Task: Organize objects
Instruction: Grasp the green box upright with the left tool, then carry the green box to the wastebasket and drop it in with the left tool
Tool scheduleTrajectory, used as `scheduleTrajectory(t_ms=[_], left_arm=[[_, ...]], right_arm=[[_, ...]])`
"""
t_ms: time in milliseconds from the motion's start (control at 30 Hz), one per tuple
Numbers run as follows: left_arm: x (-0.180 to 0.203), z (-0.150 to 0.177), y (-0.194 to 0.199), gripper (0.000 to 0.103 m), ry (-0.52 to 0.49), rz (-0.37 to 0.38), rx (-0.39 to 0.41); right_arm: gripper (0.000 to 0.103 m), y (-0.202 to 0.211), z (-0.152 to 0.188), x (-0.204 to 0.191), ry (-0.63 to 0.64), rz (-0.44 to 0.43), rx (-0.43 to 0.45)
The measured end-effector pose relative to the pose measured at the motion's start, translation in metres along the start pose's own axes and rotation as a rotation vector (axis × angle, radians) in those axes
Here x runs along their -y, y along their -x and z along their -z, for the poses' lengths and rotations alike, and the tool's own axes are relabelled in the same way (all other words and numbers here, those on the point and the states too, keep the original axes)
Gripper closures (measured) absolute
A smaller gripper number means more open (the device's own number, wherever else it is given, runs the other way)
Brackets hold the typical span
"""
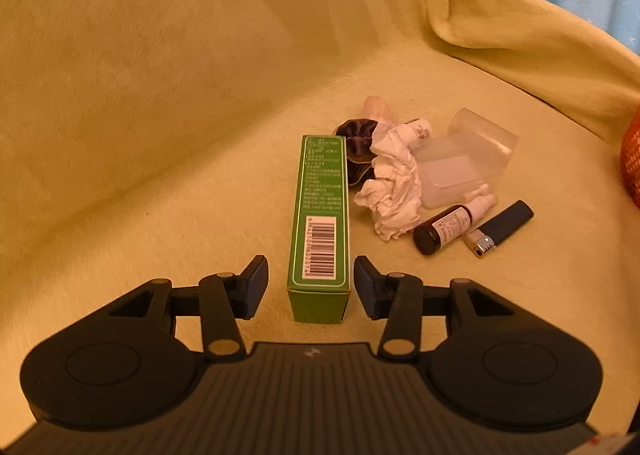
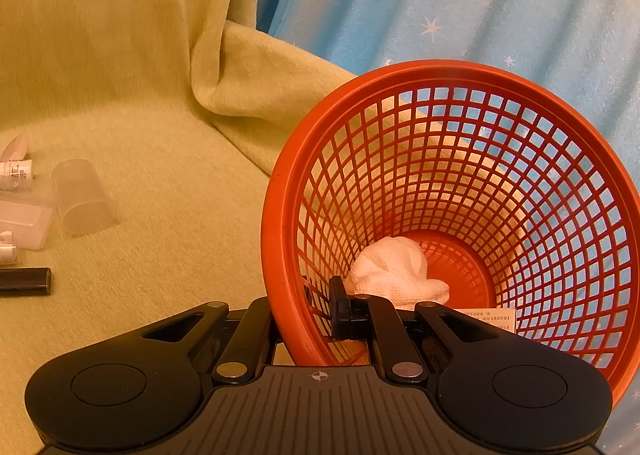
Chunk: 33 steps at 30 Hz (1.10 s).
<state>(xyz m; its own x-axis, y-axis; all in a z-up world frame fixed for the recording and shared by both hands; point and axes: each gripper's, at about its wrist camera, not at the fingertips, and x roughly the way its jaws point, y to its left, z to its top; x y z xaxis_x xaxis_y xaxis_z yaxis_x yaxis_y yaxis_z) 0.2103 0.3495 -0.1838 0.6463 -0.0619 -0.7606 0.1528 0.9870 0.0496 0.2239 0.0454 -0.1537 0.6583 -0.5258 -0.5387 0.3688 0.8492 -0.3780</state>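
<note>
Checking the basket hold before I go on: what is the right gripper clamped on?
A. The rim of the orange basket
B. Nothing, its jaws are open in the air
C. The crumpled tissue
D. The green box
A: in the right wrist view the right gripper is shut on the wall of the orange basket just below the rim, one finger outside, the other inside.

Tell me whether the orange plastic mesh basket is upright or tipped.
Tipped. The orange plastic mesh basket leans with its mouth towards the camera, its near rim clamped in the right gripper; a white crumpled cloth lies inside.
</note>
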Motion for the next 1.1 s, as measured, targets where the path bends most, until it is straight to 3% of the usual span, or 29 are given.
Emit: scheduleTrajectory(t_ms=[233,300,367,600,1100], left_arm=[[0.002,-0.001,-0.01,0.065,0.032,-0.009,0.011],[0.003,-0.003,-0.013,0.074,0.024,-0.014,0.009],[0.002,-0.004,-0.013,0.077,0.027,-0.003,0.001],[0.002,-0.008,-0.003,0.078,0.007,0.001,-0.018],[0.001,-0.041,0.045,0.078,-0.028,0.047,0.056]], right_arm=[[0.098,0.001,0.0,0.001,-0.008,0.0,0.001],[0.098,0.001,0.0,0.002,-0.009,-0.001,0.001],[0.098,0.001,0.0,0.002,-0.014,-0.003,0.002],[0.098,0.003,-0.003,0.004,-0.042,-0.003,0.006],[0.098,0.001,-0.001,0.003,-0.02,0.002,-0.001]])
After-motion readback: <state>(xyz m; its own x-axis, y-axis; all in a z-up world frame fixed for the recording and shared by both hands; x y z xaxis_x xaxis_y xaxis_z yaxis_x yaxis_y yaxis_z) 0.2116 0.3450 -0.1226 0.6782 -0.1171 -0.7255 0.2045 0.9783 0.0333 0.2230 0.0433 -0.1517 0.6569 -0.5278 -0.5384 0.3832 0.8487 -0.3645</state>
